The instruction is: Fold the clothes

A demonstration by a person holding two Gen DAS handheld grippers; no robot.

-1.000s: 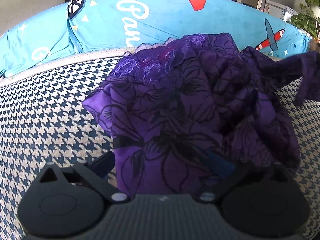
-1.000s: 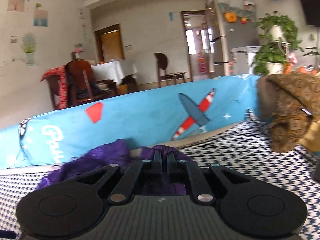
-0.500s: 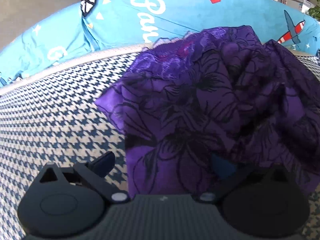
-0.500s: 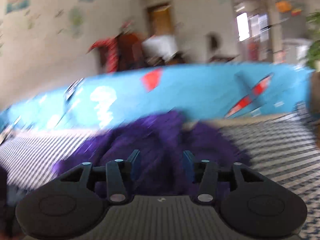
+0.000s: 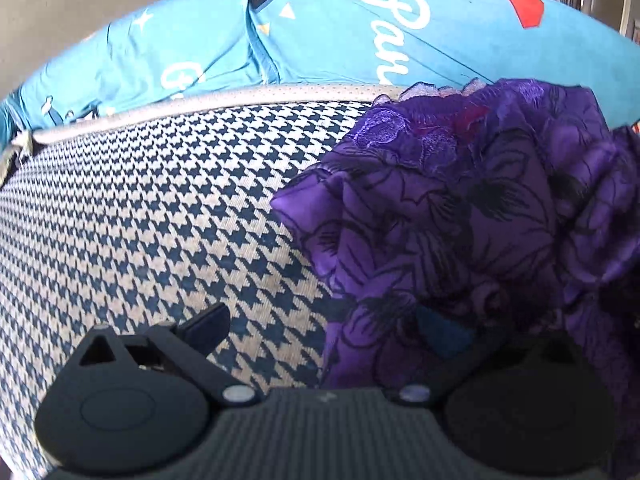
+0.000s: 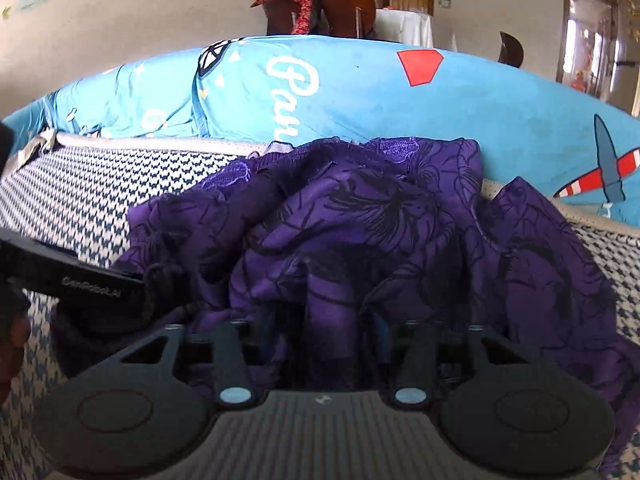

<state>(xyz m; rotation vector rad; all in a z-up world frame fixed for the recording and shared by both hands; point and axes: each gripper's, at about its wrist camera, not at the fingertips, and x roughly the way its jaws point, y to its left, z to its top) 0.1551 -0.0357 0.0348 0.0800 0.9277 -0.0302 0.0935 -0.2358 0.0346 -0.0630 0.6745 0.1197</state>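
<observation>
Left wrist view: the left hand-held gripper (image 5: 326,330) hovers low over a houndstooth cushion (image 5: 152,216), its jaws spread wide. One finger (image 5: 208,326) stands bare above the checks; the other is partly buried in a crumpled purple floral garment (image 5: 472,216) heaped on the right of the cushion, against a blue printed cover (image 5: 328,36).

Right wrist view: the right hand-held gripper (image 6: 320,328) is pushed into the same purple floral garment (image 6: 360,232), jaws parted with a fold of cloth between them, not visibly pinched. The left hand-held gripper (image 6: 80,280) enters from the left edge, touching the garment. Chairs (image 6: 344,8) stand behind the blue printed cover (image 6: 360,92).
</observation>
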